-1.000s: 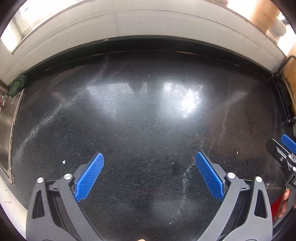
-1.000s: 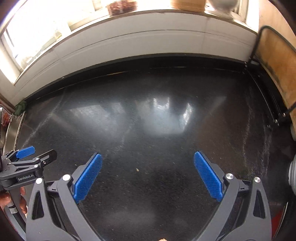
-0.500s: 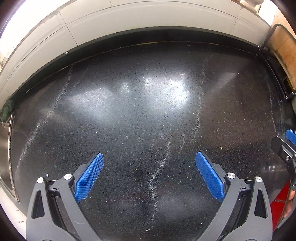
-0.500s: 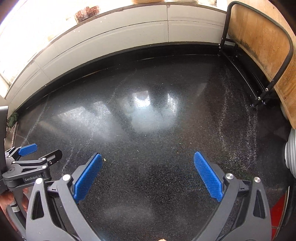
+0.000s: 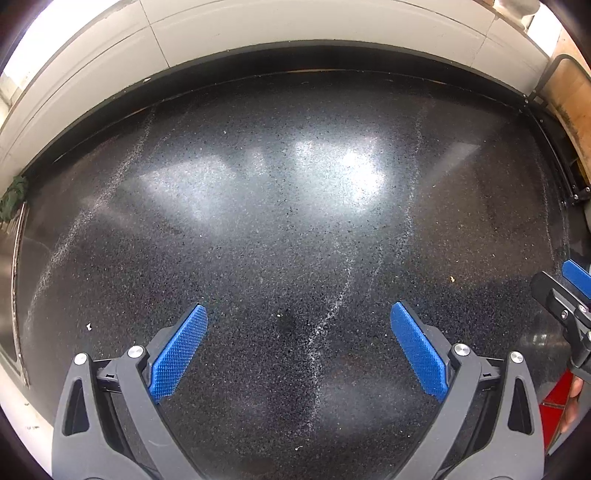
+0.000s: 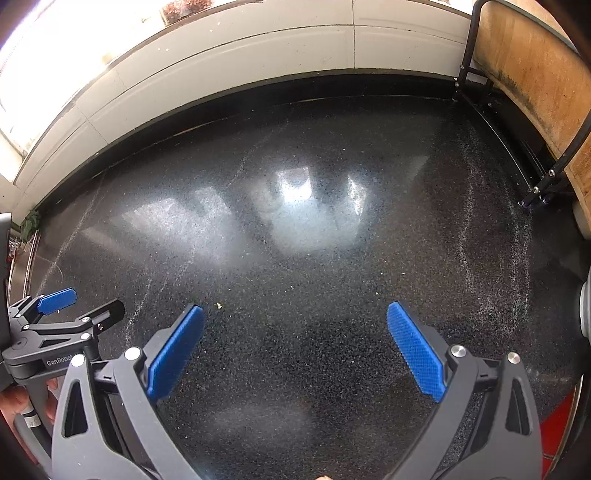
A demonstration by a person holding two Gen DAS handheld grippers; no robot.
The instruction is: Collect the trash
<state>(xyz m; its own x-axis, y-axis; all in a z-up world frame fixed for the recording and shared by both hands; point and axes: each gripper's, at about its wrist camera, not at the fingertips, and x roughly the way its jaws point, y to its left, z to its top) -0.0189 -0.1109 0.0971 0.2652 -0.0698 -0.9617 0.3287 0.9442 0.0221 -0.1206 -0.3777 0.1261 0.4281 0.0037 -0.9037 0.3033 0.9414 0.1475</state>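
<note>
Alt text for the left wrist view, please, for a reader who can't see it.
The left tongs, open and empty, hover over a glossy black speckled countertop marked with pale streaks and a few tiny crumbs. A white tiled wall runs along the far edge, and the right tongs poke in at the right edge.

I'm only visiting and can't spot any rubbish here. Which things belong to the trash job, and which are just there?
Part of the job:
- left gripper, open, holding nothing
- right gripper, open, holding nothing
- pale crumb on the counter
- white fleck

Just there:
- wooden board in a black rack
- sink
- green cloth
</note>
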